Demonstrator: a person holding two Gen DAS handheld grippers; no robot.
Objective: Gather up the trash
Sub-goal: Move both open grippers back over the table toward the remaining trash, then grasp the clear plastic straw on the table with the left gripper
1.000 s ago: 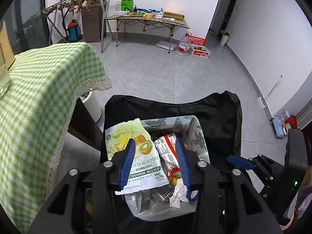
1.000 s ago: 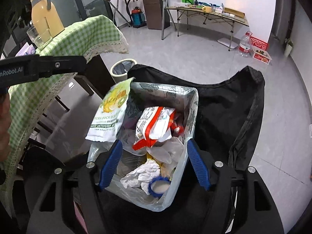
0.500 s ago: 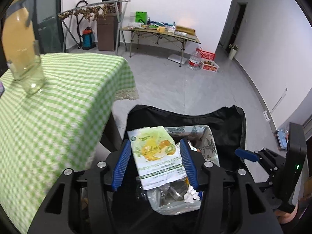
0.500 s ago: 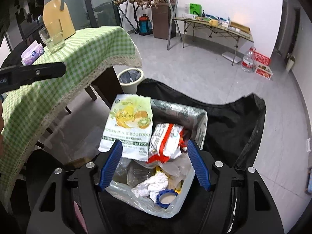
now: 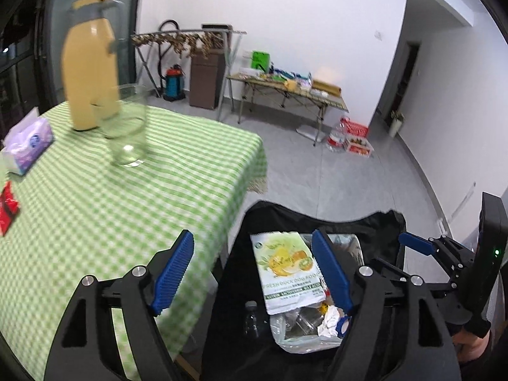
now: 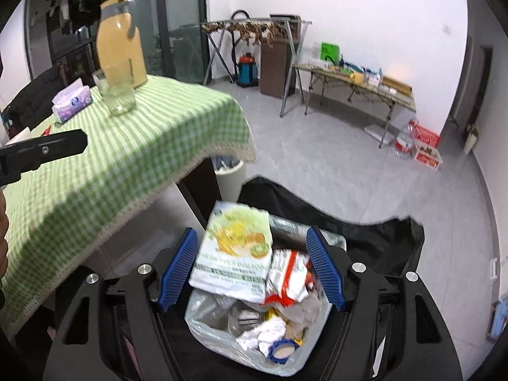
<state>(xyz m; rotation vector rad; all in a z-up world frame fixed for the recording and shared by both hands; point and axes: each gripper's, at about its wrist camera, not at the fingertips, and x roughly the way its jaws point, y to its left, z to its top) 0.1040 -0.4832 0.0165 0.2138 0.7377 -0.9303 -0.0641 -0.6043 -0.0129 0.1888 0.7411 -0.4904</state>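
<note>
Both grippers hang empty: the left gripper (image 5: 252, 273), jaws just spread wide, and the right gripper (image 6: 250, 268), parted, above the trash bag (image 6: 222, 338). Next, swing toward the red wrapper (image 5: 8, 208) at nine o'clock on the table (image 5: 158, 190) (approach low, avoiding the glass (image 5: 125, 127)).

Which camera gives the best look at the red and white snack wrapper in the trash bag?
The right wrist view: the red and white snack wrapper lies in plain sight beside the dog food pouch. In the left wrist view that pouch and a gripper finger hide it.
</note>
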